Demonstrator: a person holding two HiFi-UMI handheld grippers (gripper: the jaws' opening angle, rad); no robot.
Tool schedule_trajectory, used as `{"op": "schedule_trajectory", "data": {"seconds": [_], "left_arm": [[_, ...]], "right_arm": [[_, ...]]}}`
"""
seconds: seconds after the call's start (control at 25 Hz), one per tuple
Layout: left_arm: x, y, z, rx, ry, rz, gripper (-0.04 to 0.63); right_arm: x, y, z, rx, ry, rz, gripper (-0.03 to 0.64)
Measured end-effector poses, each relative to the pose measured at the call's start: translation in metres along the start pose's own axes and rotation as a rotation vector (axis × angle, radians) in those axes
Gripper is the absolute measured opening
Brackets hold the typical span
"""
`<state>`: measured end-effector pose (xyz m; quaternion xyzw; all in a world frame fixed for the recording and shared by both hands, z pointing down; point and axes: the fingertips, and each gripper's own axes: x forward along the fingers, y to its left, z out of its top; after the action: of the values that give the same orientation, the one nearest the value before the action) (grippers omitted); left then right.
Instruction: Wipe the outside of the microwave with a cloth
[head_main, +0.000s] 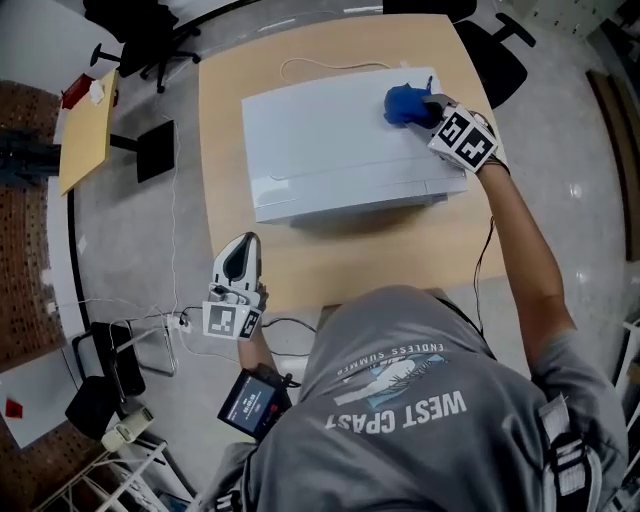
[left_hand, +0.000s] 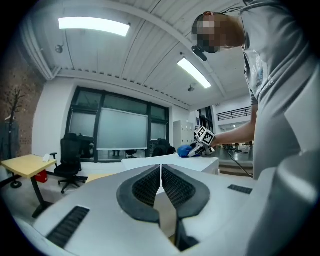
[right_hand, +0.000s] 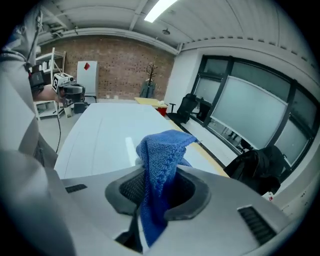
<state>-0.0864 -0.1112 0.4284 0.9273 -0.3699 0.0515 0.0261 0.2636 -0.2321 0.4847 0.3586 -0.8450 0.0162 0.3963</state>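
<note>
One fold of cloth (right_hand: 162, 150) sits pinched in the right gripper (right_hand: 152, 192) — dragging hard across the microwave (head_main: 340, 140) could tug it free.

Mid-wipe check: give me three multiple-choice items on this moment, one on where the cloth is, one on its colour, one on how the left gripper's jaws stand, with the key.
1. Where is the cloth?
A) at the microwave's top, near its far right corner
B) on the floor
C) hanging over the table edge

2. What colour is the cloth?
A) white
B) blue
C) yellow

3. How do the left gripper's jaws stand?
A) wide apart
B) closed on the cloth
C) together, nothing between them

Key:
1 A: the head view shows it at the white top, with the right gripper clamped on it.
2 B: the head view and the right gripper view both show blue knit.
3 C: the left gripper view shows the jaws meeting with nothing held.
</note>
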Motion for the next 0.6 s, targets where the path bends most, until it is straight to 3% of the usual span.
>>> {"op": "schedule_trajectory", "data": {"seconds": [0.32, 0.48, 0.6], "left_arm": [[-0.048, 0.052, -0.018, -0.050, -0.048, 0.039, 0.029], [-0.064, 0.071, -0.023, -0.072, -0.063, 0.060, 0.029], [-0.070, 0.076, -0.024, -0.080, -0.072, 0.066, 0.029]], "right_arm": [[0.055, 0.054, 0.076, -0.117, 0.118, 0.060, 0.094], [0.082, 0.088, 0.125, -0.153, 0.111, 0.158, 0.094], [0.102, 0.118, 0.153, -0.239, 0.148, 0.214, 0.094]]}}
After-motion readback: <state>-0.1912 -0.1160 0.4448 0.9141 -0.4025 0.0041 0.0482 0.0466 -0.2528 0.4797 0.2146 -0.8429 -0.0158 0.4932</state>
